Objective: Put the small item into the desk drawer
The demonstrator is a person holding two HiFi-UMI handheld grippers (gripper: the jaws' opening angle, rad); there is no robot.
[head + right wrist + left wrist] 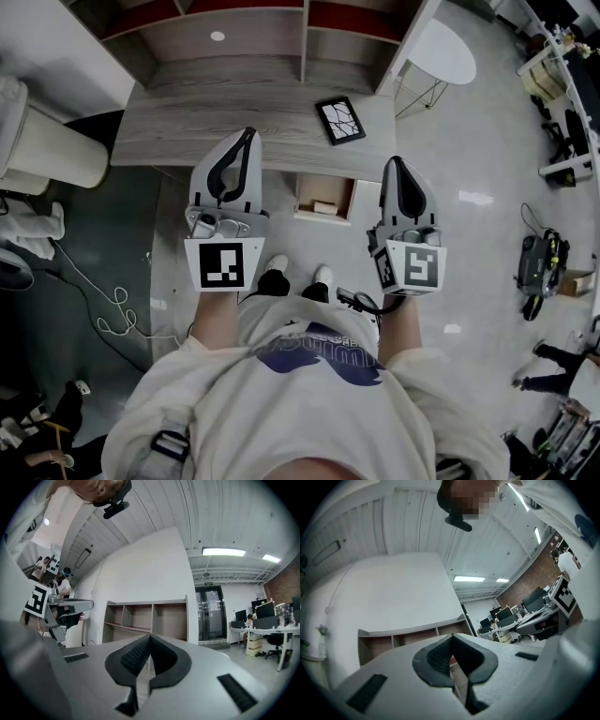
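Left hand-held gripper and right hand-held gripper: both pressed fully together, nothing between the pads, raised side by side over the near edge of the grey wood-grain table; between them, below that edge, a shallow wooden desk drawer standing open toward the person; inside it, near the middle, a small pale block, already lying where the task wants its item, if meant as that item; farther off on the table, slightly right, a black-framed square tile with a white crackle pattern, possibly the item instead; fits either a block set in with the drawer left to shut, or an open drawer awaiting the tile; impossible to settle from here. For either: approach low and square to the drawer's front, keep both tips clear of the table's overhang, go slowly to avoid jolting the light block. Block's long axis: left to right, parallel to the table's near edge; no distinct front end visible, hence no pointing direction to give.
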